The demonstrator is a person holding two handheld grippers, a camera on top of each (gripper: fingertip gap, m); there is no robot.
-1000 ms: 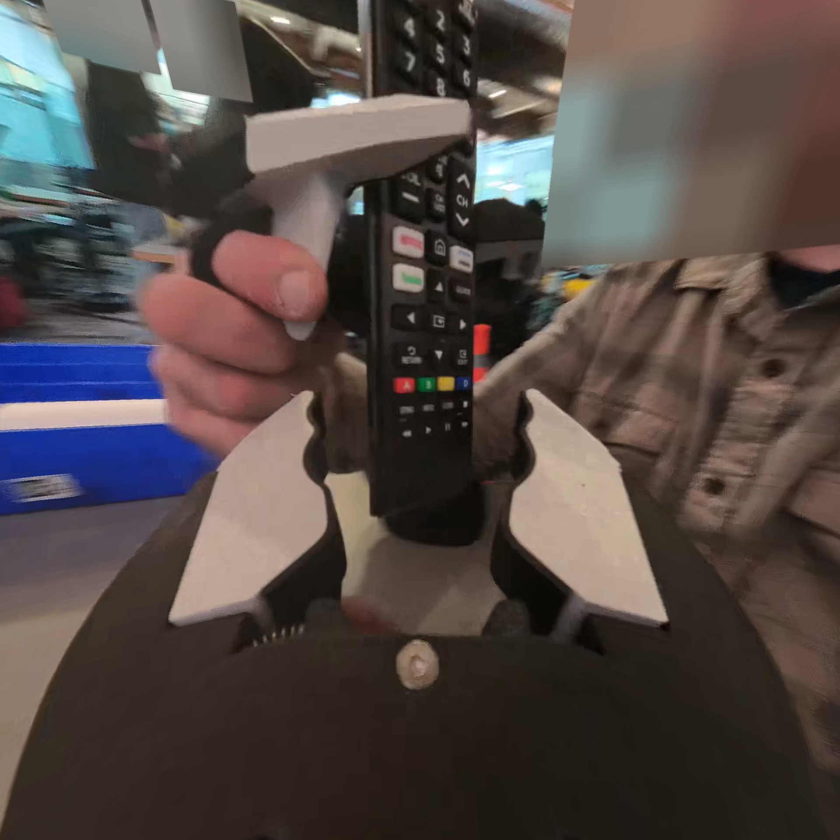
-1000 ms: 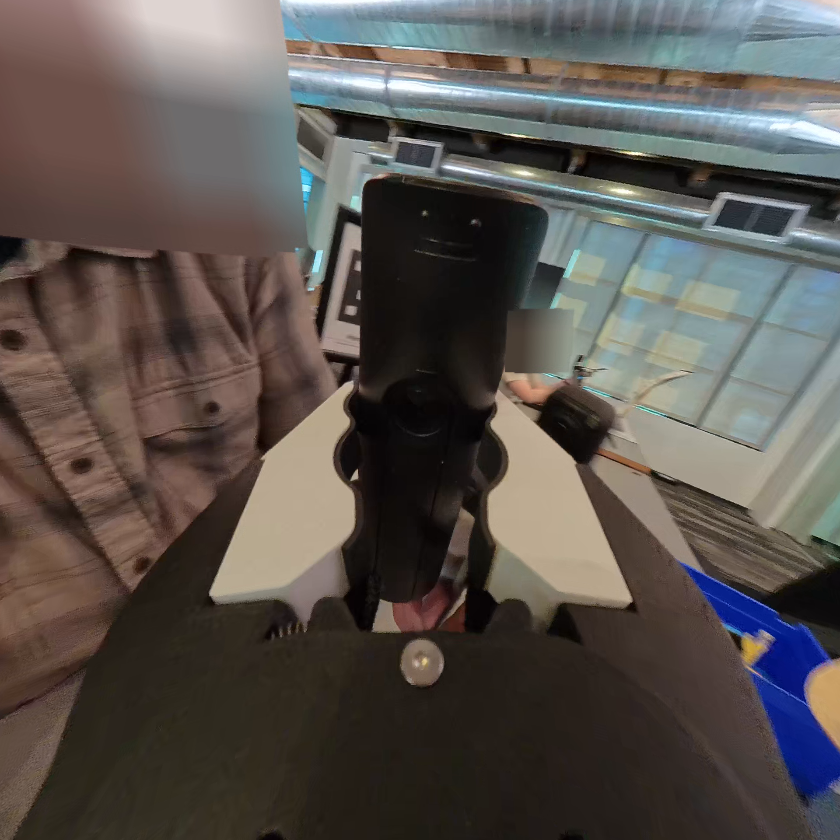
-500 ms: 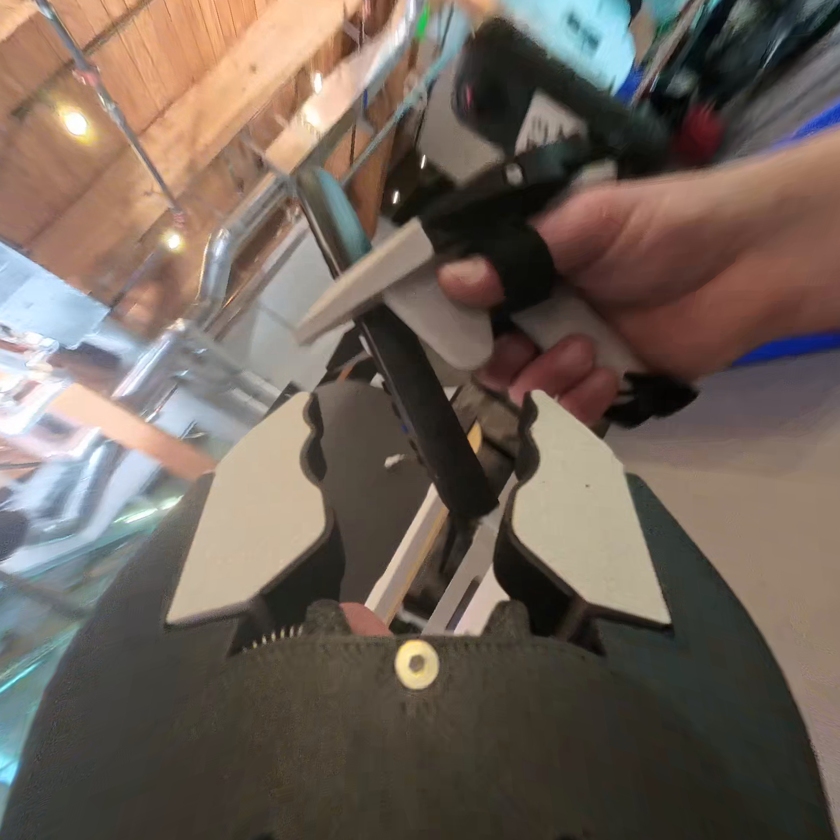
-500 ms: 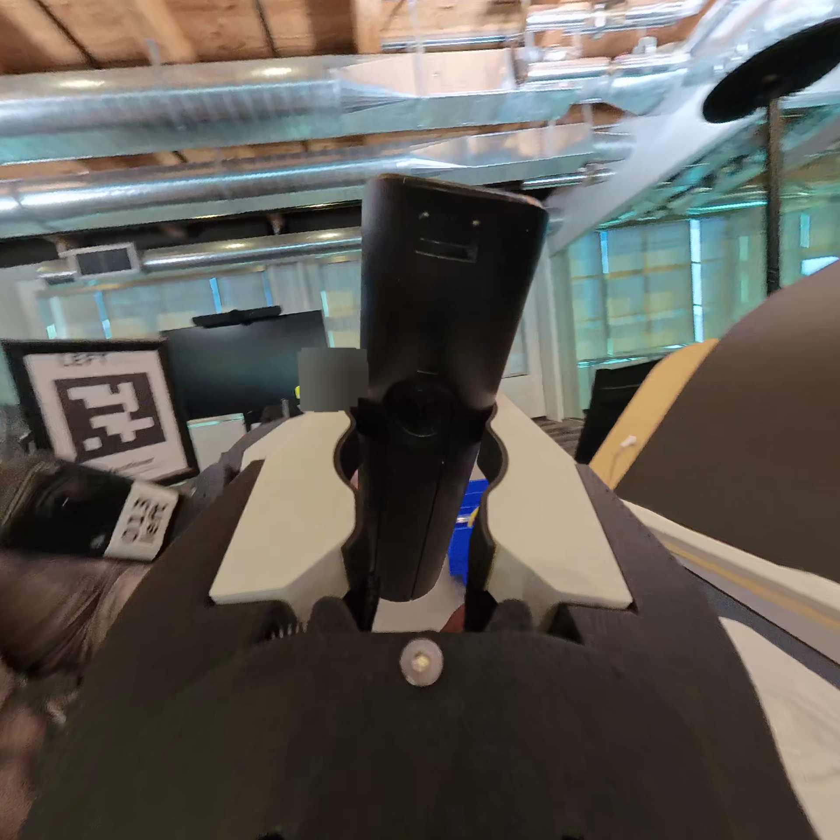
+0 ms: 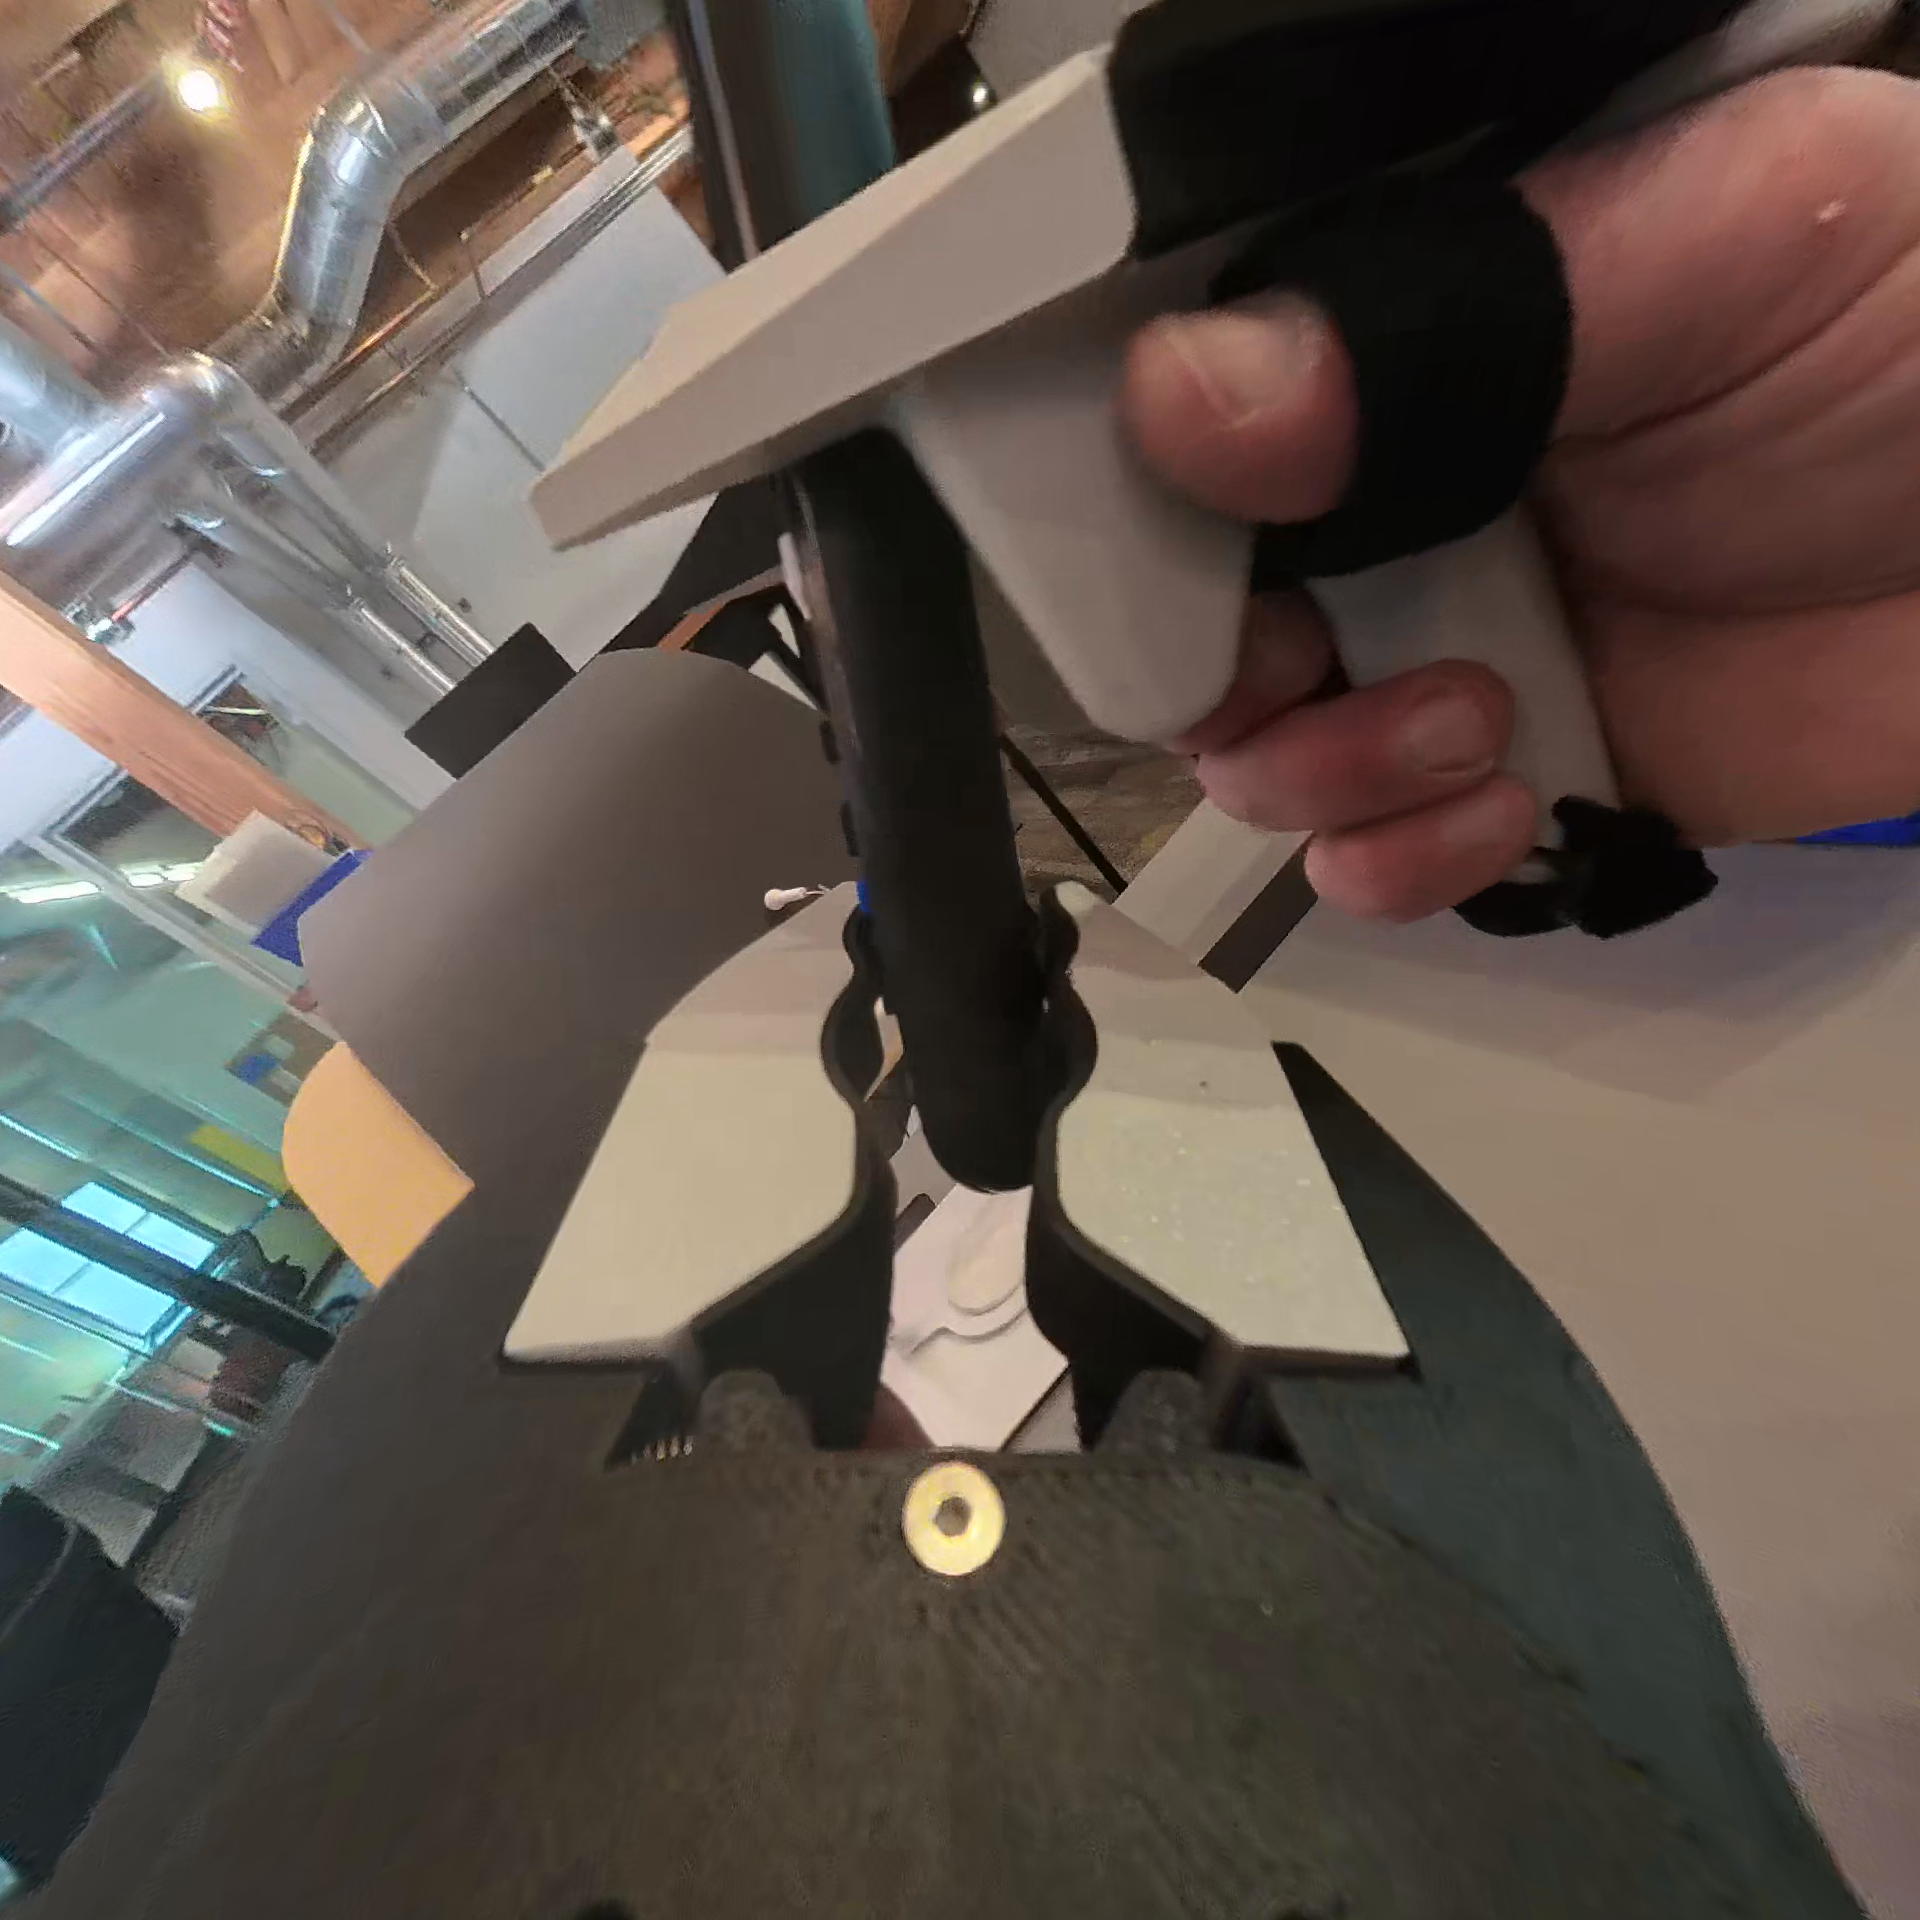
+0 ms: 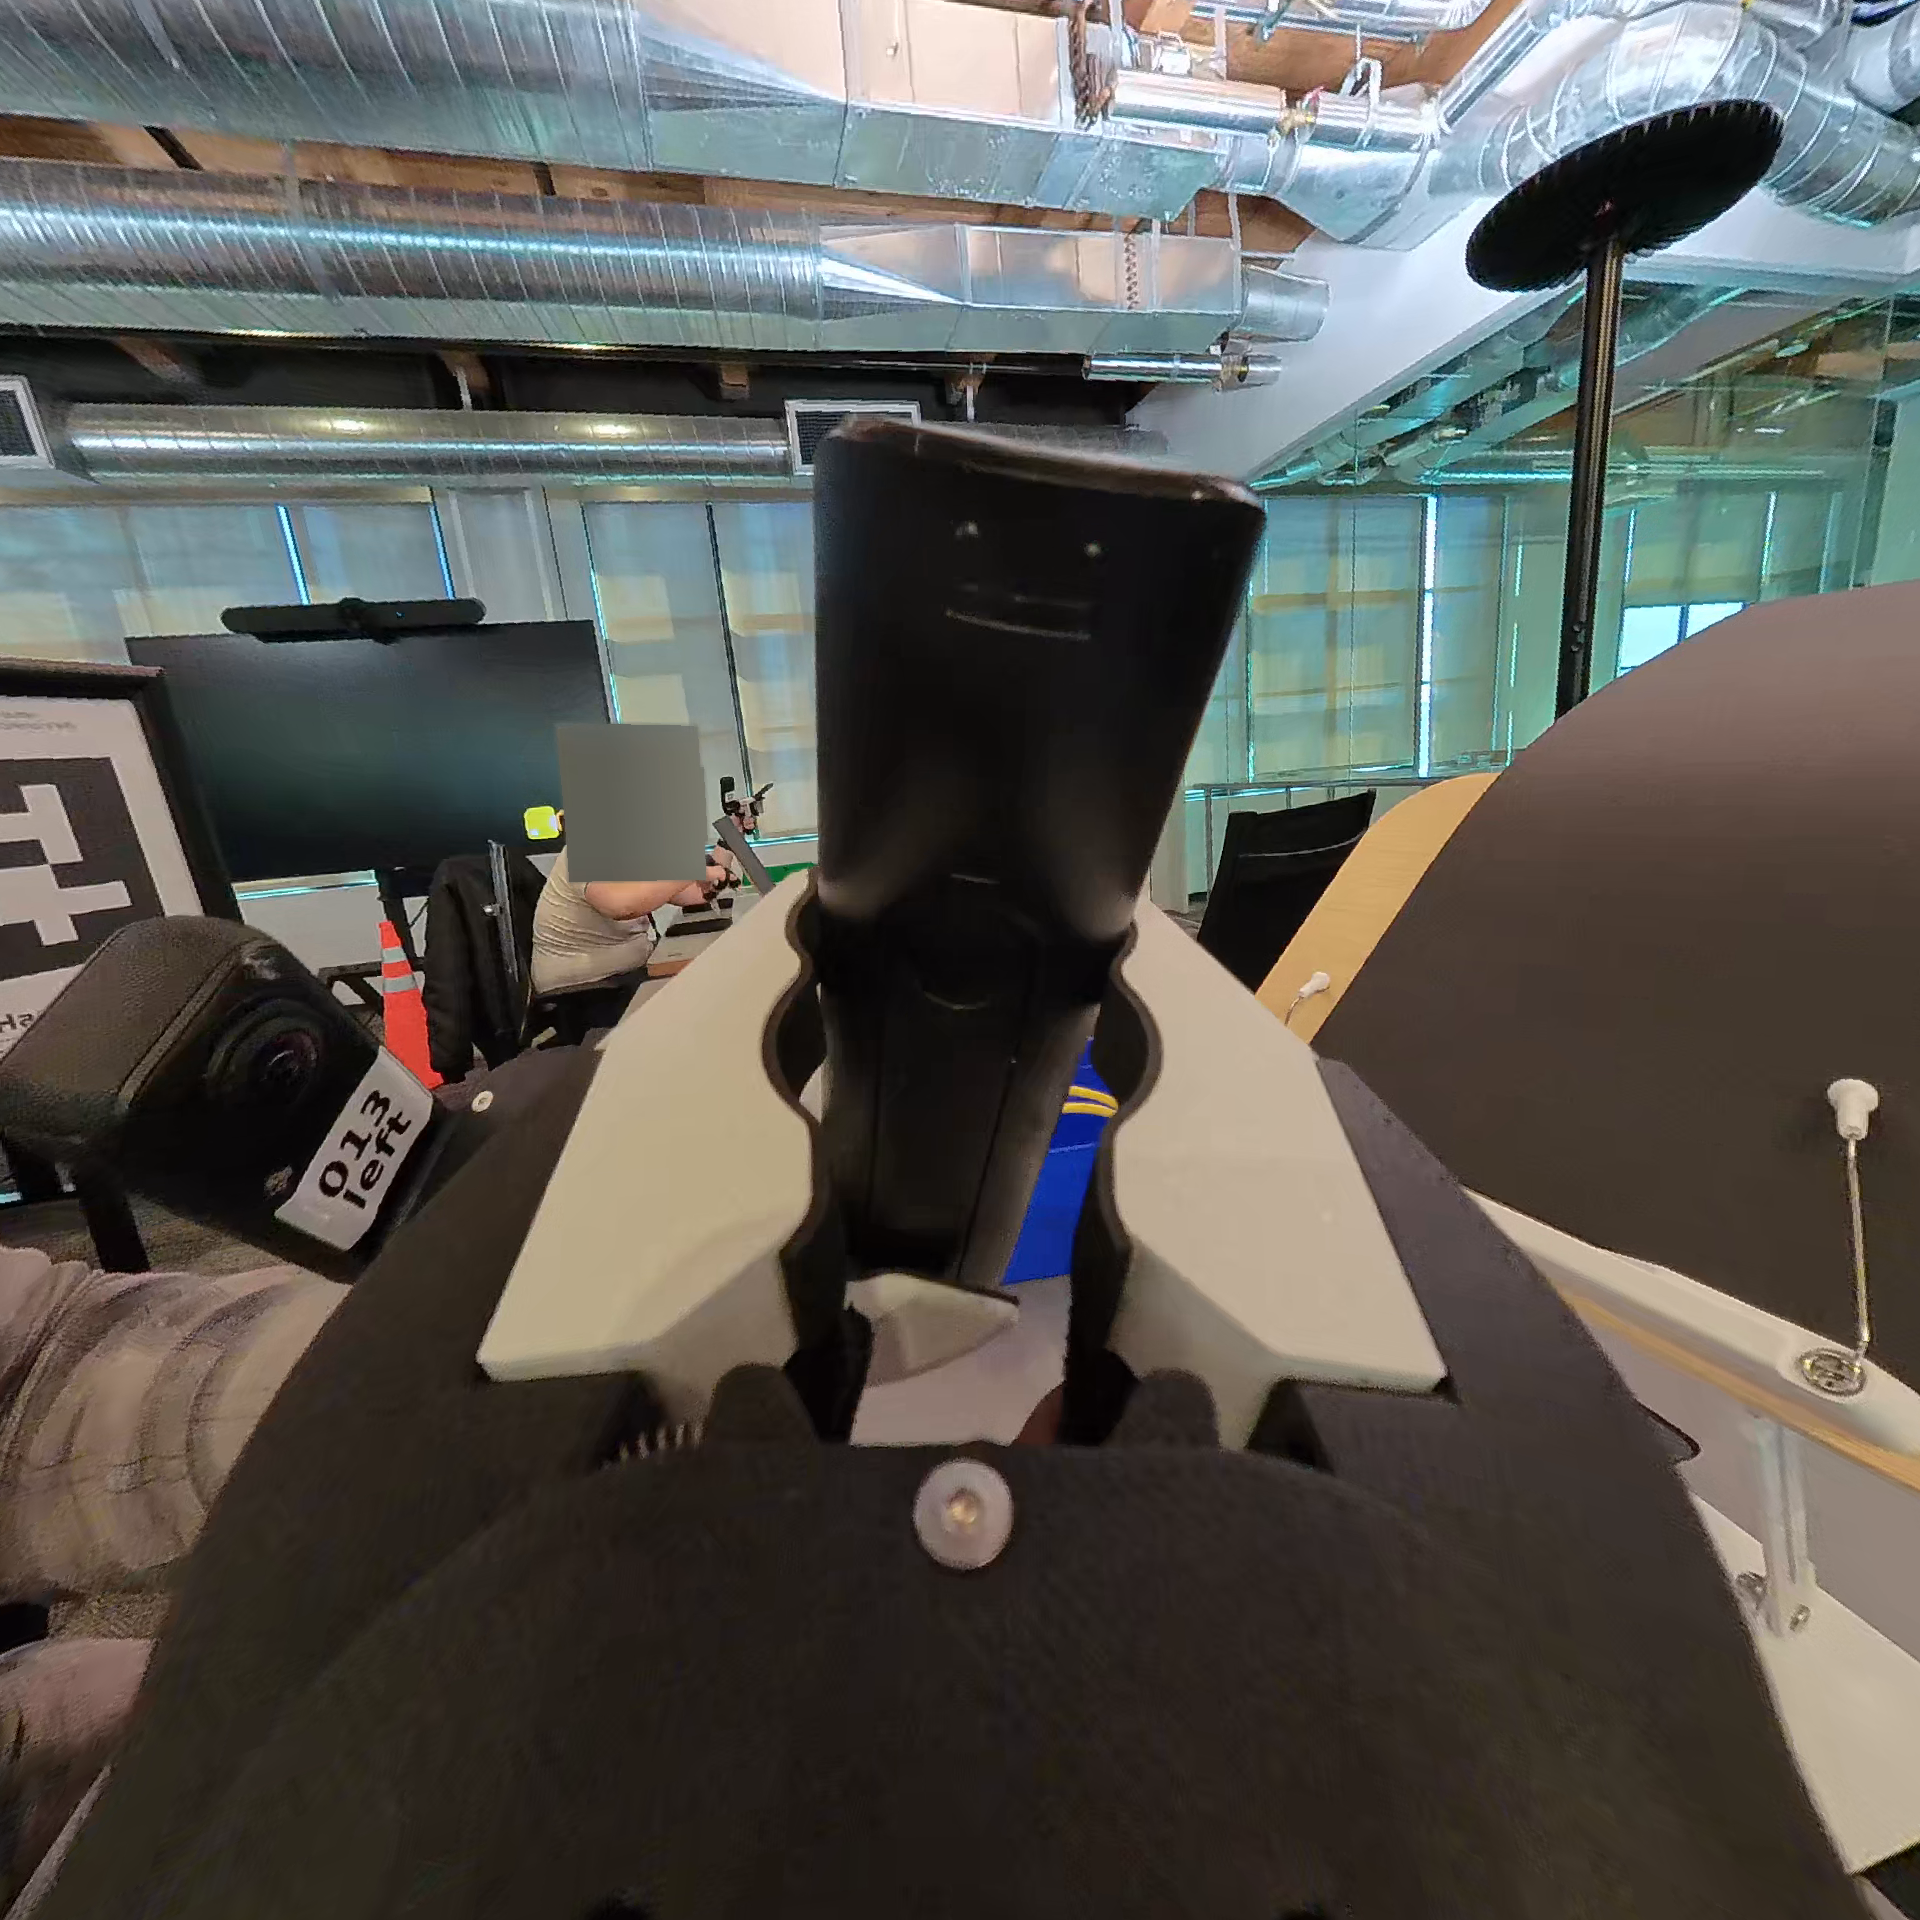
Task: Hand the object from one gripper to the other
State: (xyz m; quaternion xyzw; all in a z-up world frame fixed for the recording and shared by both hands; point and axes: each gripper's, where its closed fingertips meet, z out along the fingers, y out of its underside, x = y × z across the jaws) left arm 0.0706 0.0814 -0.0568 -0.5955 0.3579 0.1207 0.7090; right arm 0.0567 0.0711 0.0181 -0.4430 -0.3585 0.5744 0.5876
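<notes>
Item: black remote control [image 5: 925,935], mid-handover. Nearest, the left tongs [image 5: 951,1023] are pinching its lower end between their notched pads, edge-on to the lens. Just beyond, the right tongs [image 6: 961,971] are pinching the same remote control around its back, its far end sticking up past the tips. Both are gripping at once, so the transfer is standing at the double-hold step; judged next, the right tongs need to spread while the left ones are keeping their pinch. Farther off, a hand [image 5: 1621,499] is holding the right tool.
</notes>
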